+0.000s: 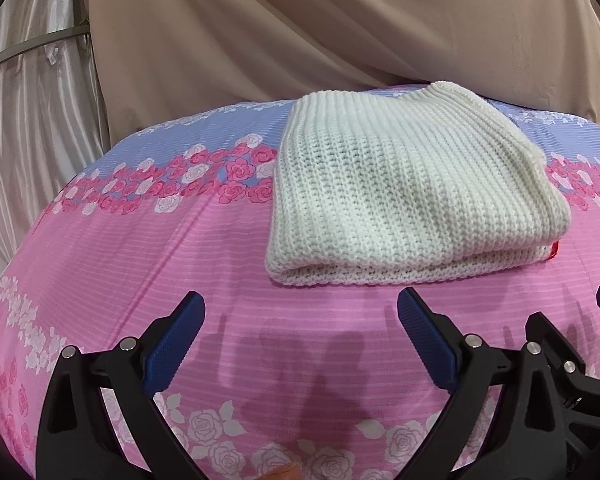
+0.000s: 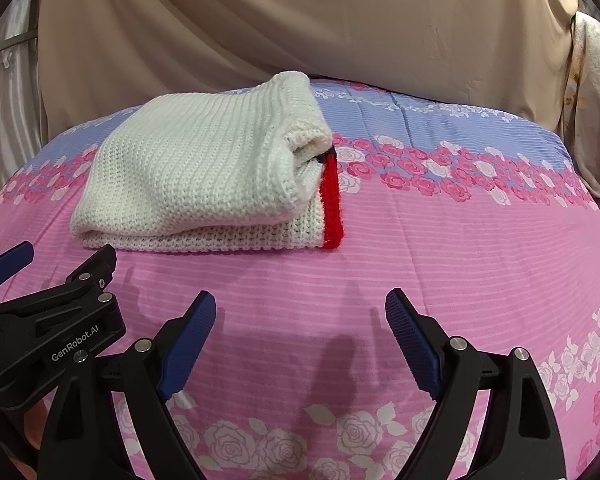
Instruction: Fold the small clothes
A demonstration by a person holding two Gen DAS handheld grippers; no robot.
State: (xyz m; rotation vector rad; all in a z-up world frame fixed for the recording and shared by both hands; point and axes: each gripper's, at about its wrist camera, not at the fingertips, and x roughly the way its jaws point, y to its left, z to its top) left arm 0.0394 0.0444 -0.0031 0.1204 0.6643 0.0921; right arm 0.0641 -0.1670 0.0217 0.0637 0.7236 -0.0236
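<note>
Here, your folded white knit (image 1: pixel 412 188) lies on the pink rose-print bed (image 1: pixel 140 248), its long axis running across your view, the rolled fold edge facing you and the red-trimmed end (image 2: pixel 332 204) pointing to your right. From the left camera only a sliver of that red shows at the knit's right corner, and you cannot tell what garment it is or how many layers sit inside. Both pairs of fingers are released, spread wide with nothing between them: the left gripper (image 1: pixel 300 340) hangs just short of the fold edge, apart from it; the right gripper (image 2: pixel 300 336) sits beside it, the knit ahead and to its left. Beige cloth (image 2: pixel 300 32) hides everything behind the bed.
</note>
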